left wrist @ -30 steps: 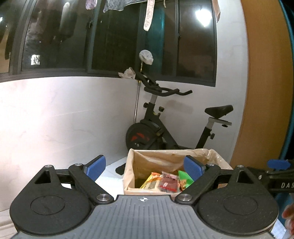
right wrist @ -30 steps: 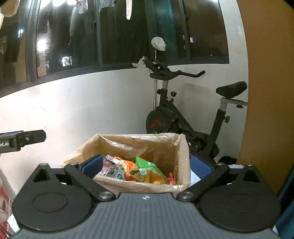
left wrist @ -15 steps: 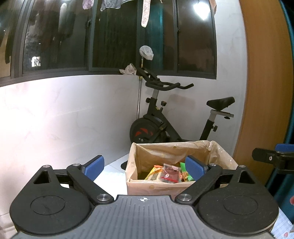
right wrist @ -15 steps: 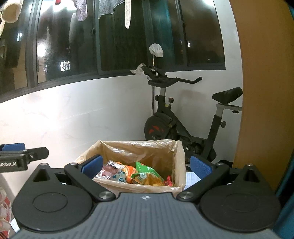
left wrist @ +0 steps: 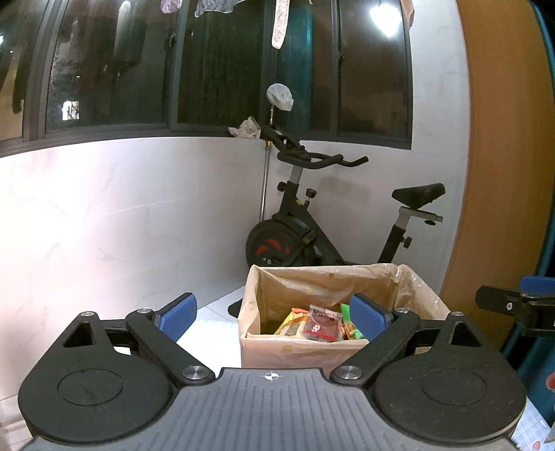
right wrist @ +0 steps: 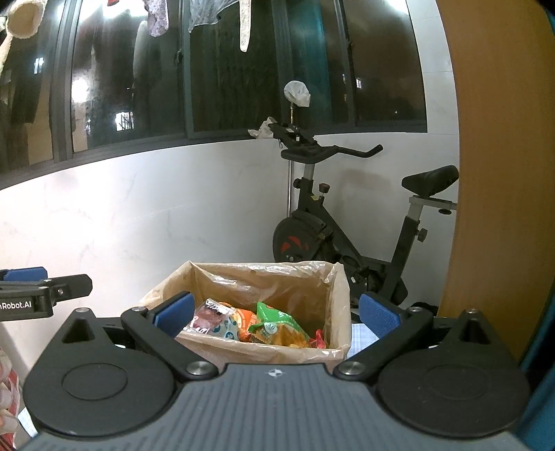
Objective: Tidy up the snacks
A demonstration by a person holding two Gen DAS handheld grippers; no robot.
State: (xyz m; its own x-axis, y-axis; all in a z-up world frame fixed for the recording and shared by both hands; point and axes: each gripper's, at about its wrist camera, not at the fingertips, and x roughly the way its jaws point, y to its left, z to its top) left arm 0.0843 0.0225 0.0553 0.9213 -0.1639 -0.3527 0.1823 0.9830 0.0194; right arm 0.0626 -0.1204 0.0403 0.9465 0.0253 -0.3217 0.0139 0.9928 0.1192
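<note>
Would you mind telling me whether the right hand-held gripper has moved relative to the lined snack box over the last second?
Yes. The right hand-held gripper has backed away: the plastic-lined cardboard snack box now looks smaller and sits lower.

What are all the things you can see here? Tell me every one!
Plastic-lined cardboard box: one, tan, in front of both grippers.
Snack packets: several, green, orange, red, inside the box.
Dark red packet: one, upright in the box.
Black stationary bike: one, behind the box by the white wall.
White crumpled bag: one, above the bike's handlebars.
Dark windows: a row above the wall.
Hanging clothes: several, pale, top.
Left gripper: open, blue pads.
Right gripper: open, blue pads.
</note>
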